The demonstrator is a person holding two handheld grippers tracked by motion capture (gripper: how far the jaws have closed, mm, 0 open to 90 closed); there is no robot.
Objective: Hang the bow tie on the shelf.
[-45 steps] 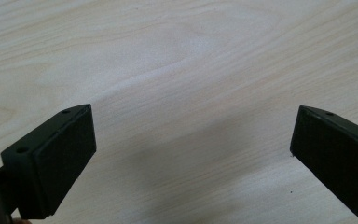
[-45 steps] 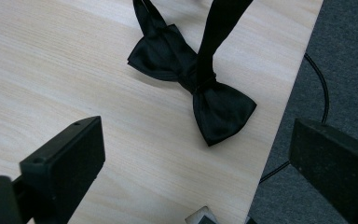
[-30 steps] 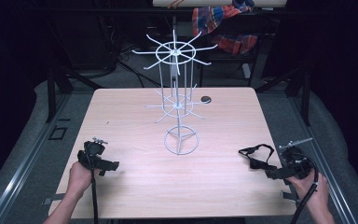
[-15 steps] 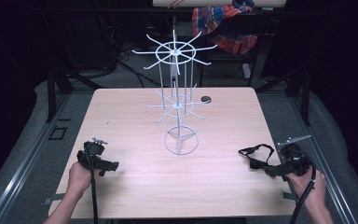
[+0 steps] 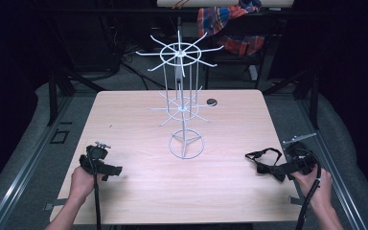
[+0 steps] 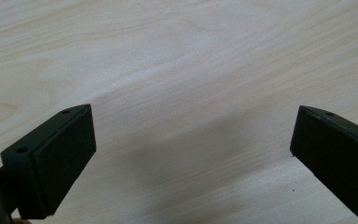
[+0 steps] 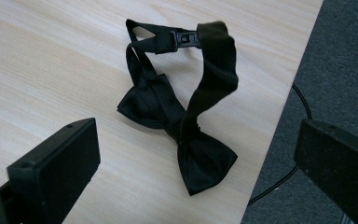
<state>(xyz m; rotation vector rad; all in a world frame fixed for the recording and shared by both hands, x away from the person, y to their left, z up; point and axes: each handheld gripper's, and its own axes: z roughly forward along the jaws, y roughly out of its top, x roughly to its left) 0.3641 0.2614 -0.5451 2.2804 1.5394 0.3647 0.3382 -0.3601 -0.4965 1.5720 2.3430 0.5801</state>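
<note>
Tongs on the right (image 5: 268, 168), spread, are nearing the bow tie (image 7: 177, 112) at the counter's (image 5: 139, 191) right edge; a nudge could be tipping it off.

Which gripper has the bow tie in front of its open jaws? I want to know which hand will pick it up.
The right gripper: the black bow tie lies on the table ahead of its jaws. The left gripper faces bare wood.
</note>
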